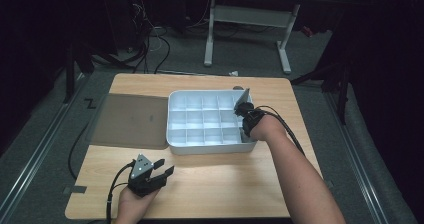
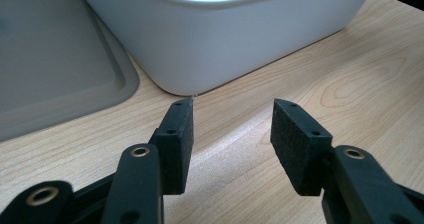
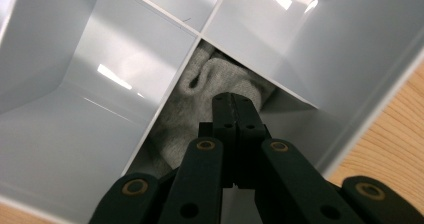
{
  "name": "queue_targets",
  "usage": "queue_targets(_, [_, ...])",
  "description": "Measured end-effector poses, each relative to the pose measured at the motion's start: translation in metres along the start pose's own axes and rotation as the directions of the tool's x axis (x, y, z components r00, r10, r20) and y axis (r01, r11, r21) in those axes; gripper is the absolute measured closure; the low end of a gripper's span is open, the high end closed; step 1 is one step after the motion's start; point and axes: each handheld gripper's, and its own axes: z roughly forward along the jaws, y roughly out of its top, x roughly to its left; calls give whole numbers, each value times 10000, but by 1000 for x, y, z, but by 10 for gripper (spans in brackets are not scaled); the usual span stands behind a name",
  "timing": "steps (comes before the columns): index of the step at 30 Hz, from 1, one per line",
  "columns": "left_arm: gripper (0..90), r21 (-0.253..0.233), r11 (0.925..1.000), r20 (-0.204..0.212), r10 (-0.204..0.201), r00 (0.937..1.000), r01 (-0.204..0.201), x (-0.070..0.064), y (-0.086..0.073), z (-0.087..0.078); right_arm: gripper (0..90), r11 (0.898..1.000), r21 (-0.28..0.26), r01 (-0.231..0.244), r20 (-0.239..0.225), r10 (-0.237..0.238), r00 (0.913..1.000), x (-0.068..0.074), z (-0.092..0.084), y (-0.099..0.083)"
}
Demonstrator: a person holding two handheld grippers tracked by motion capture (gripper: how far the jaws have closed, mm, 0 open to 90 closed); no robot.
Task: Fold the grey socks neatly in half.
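A white organiser box [image 1: 210, 146] with many small compartments stands in the middle of the wooden table [image 1: 225, 184]. My right gripper [image 1: 244, 129] reaches down into a compartment along the box's right side. In the right gripper view its jaws [image 3: 233, 100] are shut pad to pad, with the tips against a grey cloth [image 3: 200, 99] bunched in that compartment; I see no cloth between the pads. My left gripper [image 1: 165, 167] hovers open near the table's front left, with nothing between its pads [image 2: 232, 119]. It faces the box's front wall [image 2: 240, 39].
A flat grey lid [image 1: 130, 120] lies on the table against the box's left side, and it is also in the left gripper view [image 2: 50, 59]. Bare wood stretches in front of the box. A desk frame and cables stand on the floor behind the table.
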Motion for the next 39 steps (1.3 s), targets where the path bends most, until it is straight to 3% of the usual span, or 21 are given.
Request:
queue_targets(1, [527, 4, 10000, 3, 1, 10000, -1, 0, 0, 0, 900, 9998, 87, -199, 15, 199, 9998, 2, 1, 0])
queue_targets(3, [527, 7, 10000, 10, 2, 10000, -2, 0, 0, 1, 900, 9997, 223, 31, 178, -35, 9998, 3, 5, 4])
queue_targets(10, [527, 14, 10000, 39, -8, 10000, 8, 0, 0, 0, 900, 9985, 514, -181, 161, 173, 9997, 5, 12, 7])
queue_targets(20, [527, -31, 10000, 48, 20, 10000, -20, -1, 1, 0, 900, 9989, 467, -45, 312, 31, 9995, 7, 15, 6])
queue_targets(35, [527, 12, 10000, 72, 47, 10000, -48, -2, 1, 1, 900, 9994, 334, -60, 136, 55, 9999, 10, 14, 1])
queue_targets(37, [527, -7, 10000, 58, 43, 10000, -43, -1, 1, 0, 900, 9989, 310, -349, 95, 346, 9994, 11, 12, 0])
queue_targets(39, [527, -17, 10000, 43, 31, 10000, -31, -1, 1, 0, 861, 9997, 135, -196, 148, 194, 9997, 9, 9, -1])
